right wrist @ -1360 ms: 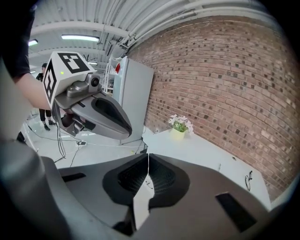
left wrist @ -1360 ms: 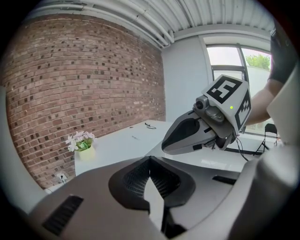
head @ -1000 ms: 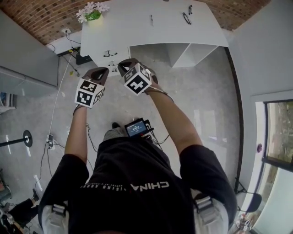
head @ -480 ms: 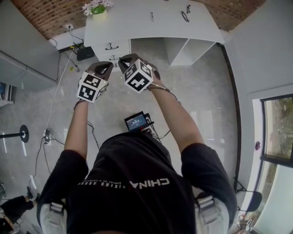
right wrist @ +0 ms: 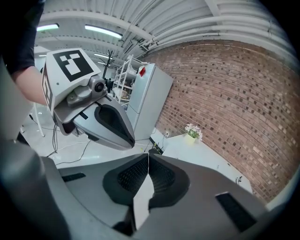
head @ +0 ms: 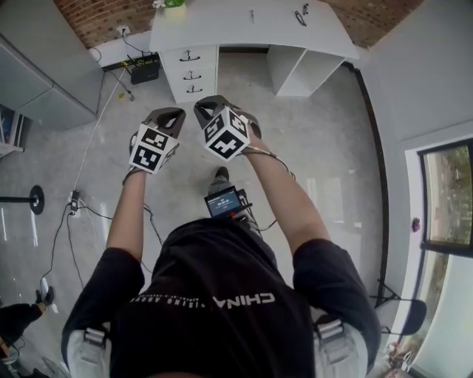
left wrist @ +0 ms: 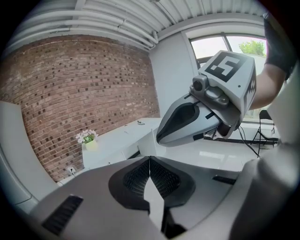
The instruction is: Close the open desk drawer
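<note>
The white desk (head: 251,29) stands at the far wall in the head view, well ahead of both grippers. Its drawer stack (head: 191,73) shows three fronts with dark handles, and all look flush. My left gripper (head: 164,117) and right gripper (head: 208,108) are held side by side in the air over the floor, both shut with nothing between the jaws. In the left gripper view my own jaws (left wrist: 150,161) meet, and the right gripper (left wrist: 187,122) hangs just beyond. The right gripper view shows its jaws (right wrist: 148,159) touching, with the left gripper (right wrist: 112,124) close by.
A potted flower (head: 171,4) sits on the desk's left corner and glasses (head: 301,15) lie on the top. A black box (head: 144,70) and cables lie on the floor left of the drawers. Grey cabinets (head: 37,81) line the left side.
The desk has slid farther away in the head view as the person stepped back. Both grippers stay shut and side by side.
</note>
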### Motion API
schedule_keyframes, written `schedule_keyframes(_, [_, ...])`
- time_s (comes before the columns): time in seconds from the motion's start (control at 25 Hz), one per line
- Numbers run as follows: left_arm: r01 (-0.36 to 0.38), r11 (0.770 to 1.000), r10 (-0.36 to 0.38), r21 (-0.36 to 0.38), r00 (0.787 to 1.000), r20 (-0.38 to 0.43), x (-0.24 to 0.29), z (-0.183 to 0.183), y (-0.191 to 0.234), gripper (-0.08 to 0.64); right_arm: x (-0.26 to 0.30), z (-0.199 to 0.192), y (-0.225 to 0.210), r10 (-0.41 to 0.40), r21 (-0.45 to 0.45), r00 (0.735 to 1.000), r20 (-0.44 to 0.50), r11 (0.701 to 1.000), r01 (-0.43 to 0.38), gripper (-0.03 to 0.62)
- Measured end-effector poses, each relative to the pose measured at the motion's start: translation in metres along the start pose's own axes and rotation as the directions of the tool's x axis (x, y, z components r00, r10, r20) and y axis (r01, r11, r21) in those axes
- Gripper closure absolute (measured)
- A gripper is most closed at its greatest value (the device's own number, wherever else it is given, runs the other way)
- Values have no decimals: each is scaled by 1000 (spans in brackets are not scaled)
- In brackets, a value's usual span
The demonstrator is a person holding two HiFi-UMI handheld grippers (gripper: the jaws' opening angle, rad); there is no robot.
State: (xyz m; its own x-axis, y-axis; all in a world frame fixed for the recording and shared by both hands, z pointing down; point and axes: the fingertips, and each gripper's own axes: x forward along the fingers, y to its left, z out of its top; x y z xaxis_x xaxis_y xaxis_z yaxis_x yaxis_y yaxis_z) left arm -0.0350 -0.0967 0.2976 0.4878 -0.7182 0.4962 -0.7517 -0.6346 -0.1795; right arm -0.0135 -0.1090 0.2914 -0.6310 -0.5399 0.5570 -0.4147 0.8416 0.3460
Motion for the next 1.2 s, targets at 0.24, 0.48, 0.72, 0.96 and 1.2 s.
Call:
schedule_keyframes(0.24, [22, 1000, -22, -3, 999, 29, -26, 2, -64, 548, -55, -27, 35, -23, 32, 1000, -21, 999, 24, 575])
schedule_keyframes(0.48, [22, 1000, -22, 7, 998, 59, -26, 25, -100, 548, -88, -41, 30, -22, 18, 1000, -16, 1000, 22, 575])
schedule_keyframes(0.72, [-13, 1000, 14, -14, 998, 66, -6, 55, -118, 548, -124, -63, 2, -28, 17, 1000, 4, 999, 28, 575])
schedule_keyframes(0.96, [2, 999, 2, -53, 998, 62, 23, 69, -147, 548, -141, -93, -23, -28, -4, 1000, -5, 1000, 28, 576])
schedule_keyframes(1.2, [2, 998, 2, -58, 998, 69, 31, 88, -146, 548, -141, -89, -29, -12, 9, 1000, 22, 1000, 12, 577])
